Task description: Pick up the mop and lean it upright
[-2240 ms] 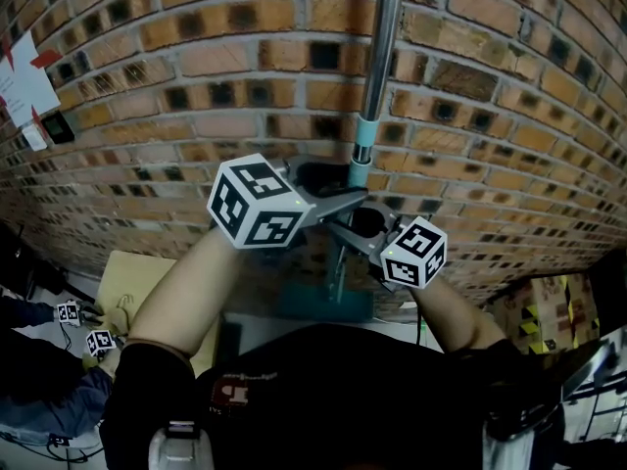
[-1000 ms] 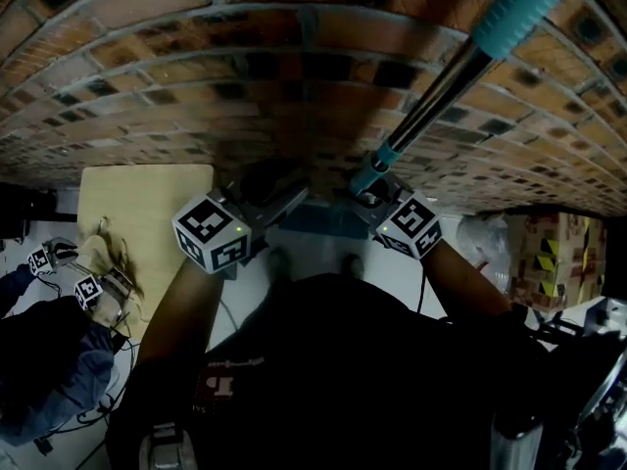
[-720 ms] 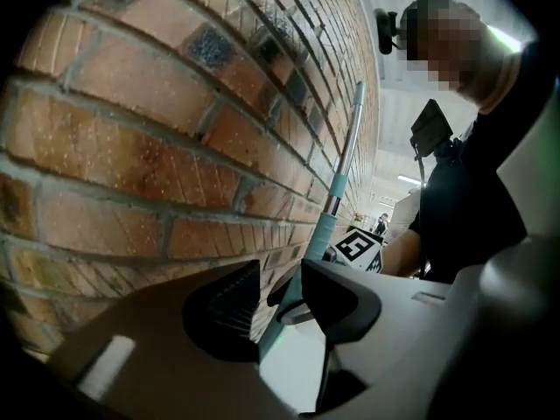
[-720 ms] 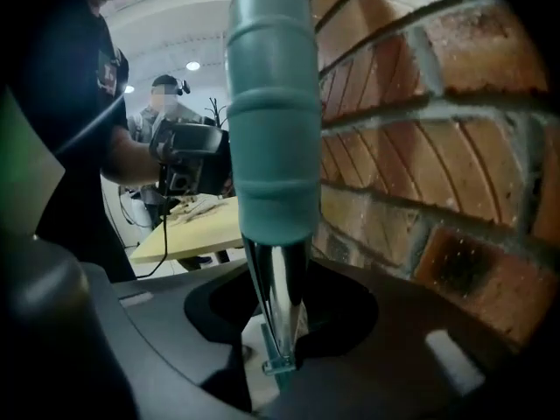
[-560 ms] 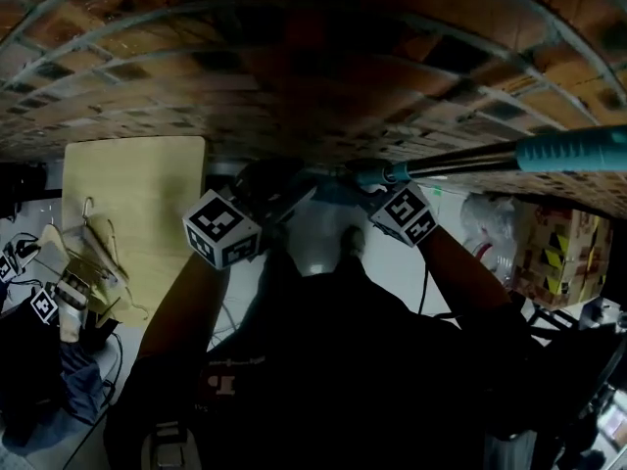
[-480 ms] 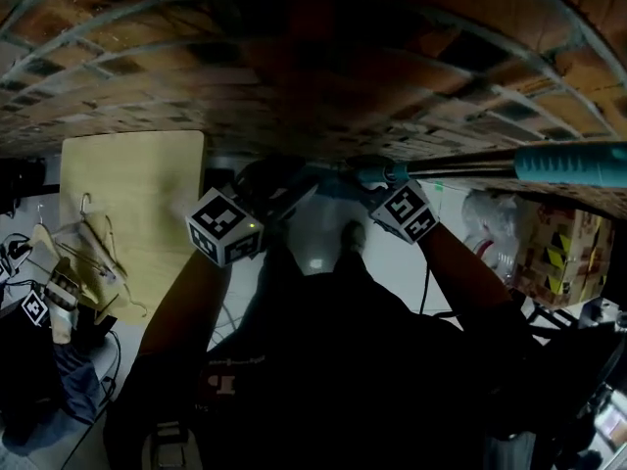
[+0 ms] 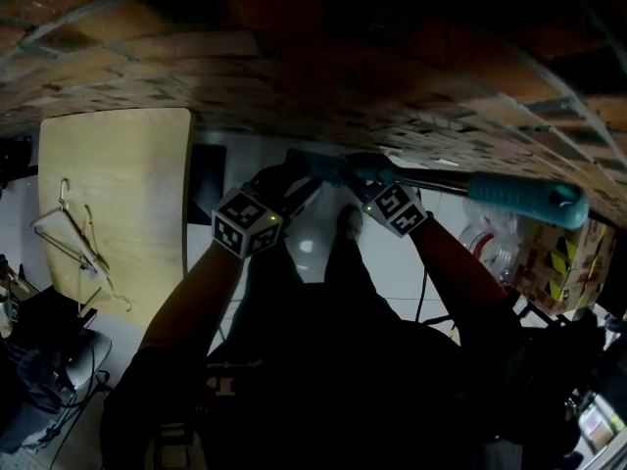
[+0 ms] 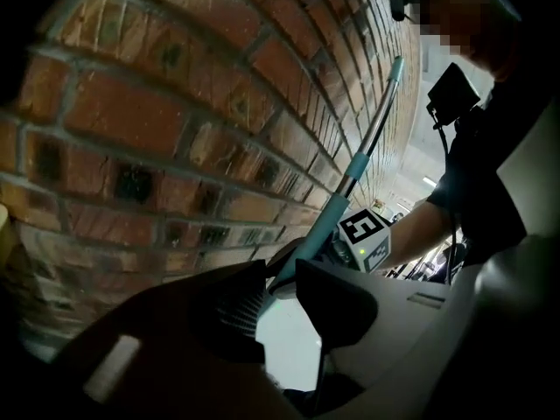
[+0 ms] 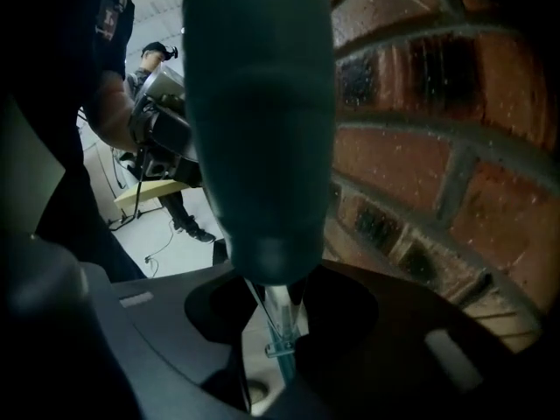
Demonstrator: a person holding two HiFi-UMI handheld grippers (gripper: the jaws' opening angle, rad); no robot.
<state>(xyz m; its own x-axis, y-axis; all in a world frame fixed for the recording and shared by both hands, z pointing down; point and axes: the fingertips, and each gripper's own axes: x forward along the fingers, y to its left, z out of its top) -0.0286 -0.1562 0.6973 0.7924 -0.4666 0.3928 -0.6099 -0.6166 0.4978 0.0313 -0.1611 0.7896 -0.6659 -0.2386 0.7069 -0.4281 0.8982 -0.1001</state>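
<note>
The mop's metal pole (image 7: 436, 181) lies almost level along the foot of the brick wall, its teal grip (image 7: 524, 200) pointing right. My left gripper (image 7: 306, 176) has its jaws closing on the pole's teal sleeve (image 8: 343, 195), which fills the gap at my left gripper's (image 8: 282, 287) tips. A little further right, my right gripper (image 7: 361, 178) is shut on the pole. In the right gripper view the teal grip (image 9: 258, 121) looms large and blurred, and the thin pole (image 9: 278, 309) runs between the jaws of my right gripper (image 9: 273, 320). The mop head is hidden.
A brick wall (image 7: 294, 57) fills the top of the head view. A wooden table (image 7: 118, 204) with wire hangers (image 7: 73, 233) stands at the left. A cardboard box (image 7: 568, 262) and a plastic bag (image 7: 485, 248) sit at the right. White floor (image 7: 313, 238) lies below.
The mop pole has swung from upright against the wall down to nearly level, its grip now pointing right. Both grippers stayed on it and the head view has tipped toward the floor.
</note>
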